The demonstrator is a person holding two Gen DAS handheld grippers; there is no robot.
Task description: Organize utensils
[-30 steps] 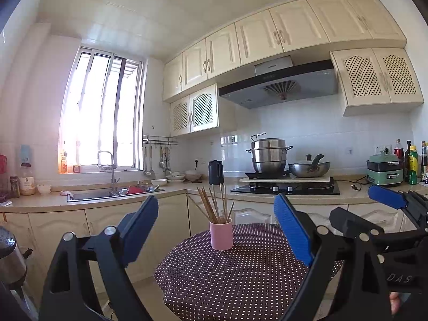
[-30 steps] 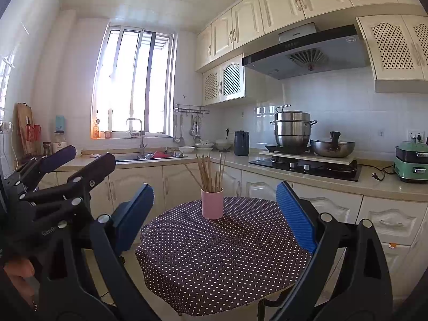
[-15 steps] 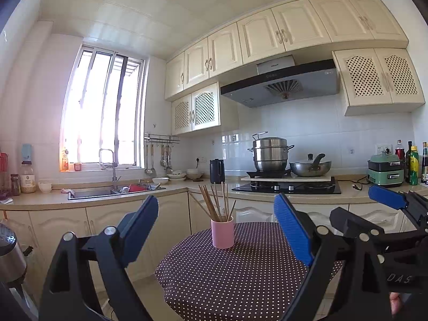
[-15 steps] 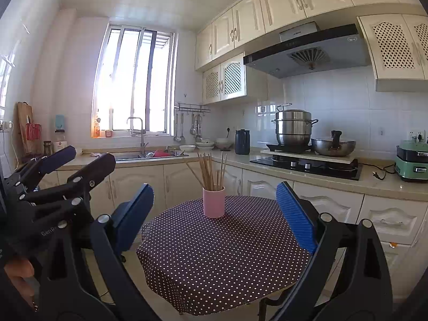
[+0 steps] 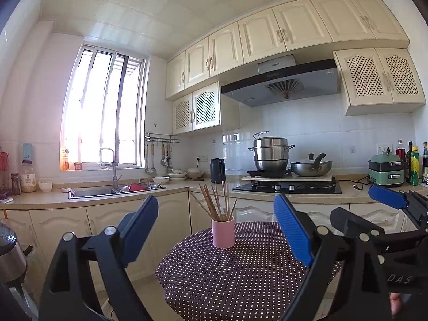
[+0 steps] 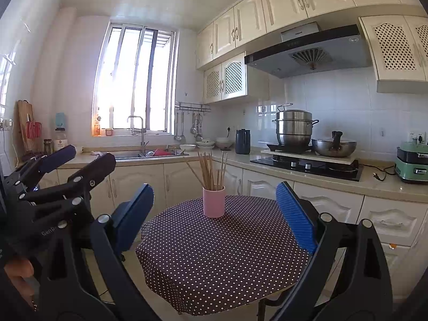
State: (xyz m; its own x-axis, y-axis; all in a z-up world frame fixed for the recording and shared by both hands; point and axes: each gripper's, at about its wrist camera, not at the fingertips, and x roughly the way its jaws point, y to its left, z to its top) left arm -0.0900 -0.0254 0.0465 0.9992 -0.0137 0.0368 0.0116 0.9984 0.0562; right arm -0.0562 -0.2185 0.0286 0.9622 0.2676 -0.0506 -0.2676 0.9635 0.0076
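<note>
A pink cup [image 6: 213, 202] is standing upright on the far half of the round table [image 6: 219, 256], which is wearing a dark polka-dot cloth. A bundle of wooden chopsticks [image 6: 210, 171] is sitting inside the cup, fanning out above its rim, one stick leaning well to the cup's left. No loose utensil is showing on the cloth around the cup, so the chopsticks are already lying gathered in their holder; this is fitting either a finished tidy-up or a moment when more utensils are waiting out of view.

The left gripper [image 5: 215, 230] is hovering on the near side of the cup, released, its blue pads spread wide and grasping nothing. The right gripper [image 6: 214, 208] is hanging likewise near the cup, jaws parted and empty, and it is also showing to the cup's right in the left wrist view.

Risks from here, as I am judging them: the cup is looking light and top-heavy with long sticks, so a pad brushing the splayed chopstick could be tipping it. The cloth may be sliding under a push. Two grippers closing on the cup together could be colliding.
</note>
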